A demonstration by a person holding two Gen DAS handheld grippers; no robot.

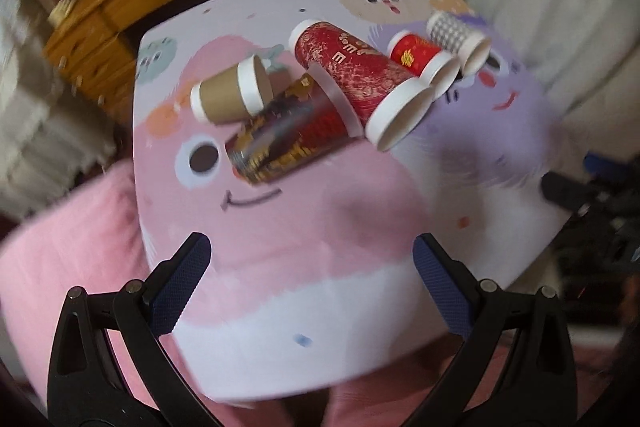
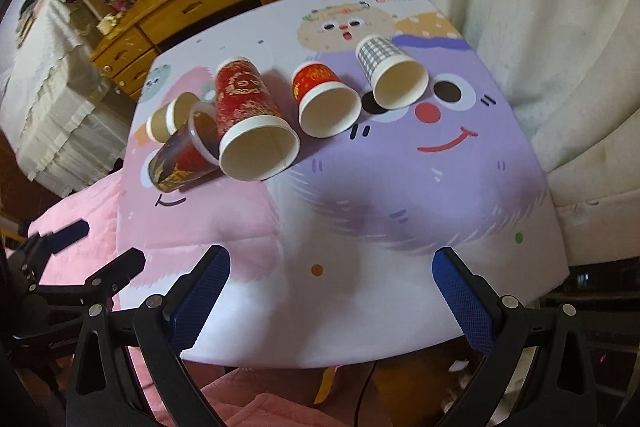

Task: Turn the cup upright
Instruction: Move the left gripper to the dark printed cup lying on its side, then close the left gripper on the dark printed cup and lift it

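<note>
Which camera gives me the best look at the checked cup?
The right wrist view: the checked cup lies sharp on its side, its open mouth facing the camera. In the left wrist view the same cup is smaller, blurred and partly behind the small red cup.

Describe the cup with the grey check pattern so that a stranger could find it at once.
Start at the cartoon-printed table and find its purple monster face. Five cups lie on their sides in a row there; the grey checked cup is the one at the far right end, nearest the white curtain. Its neighbour, the small red cup, is red; only this one is grey-and-white checked.
</note>
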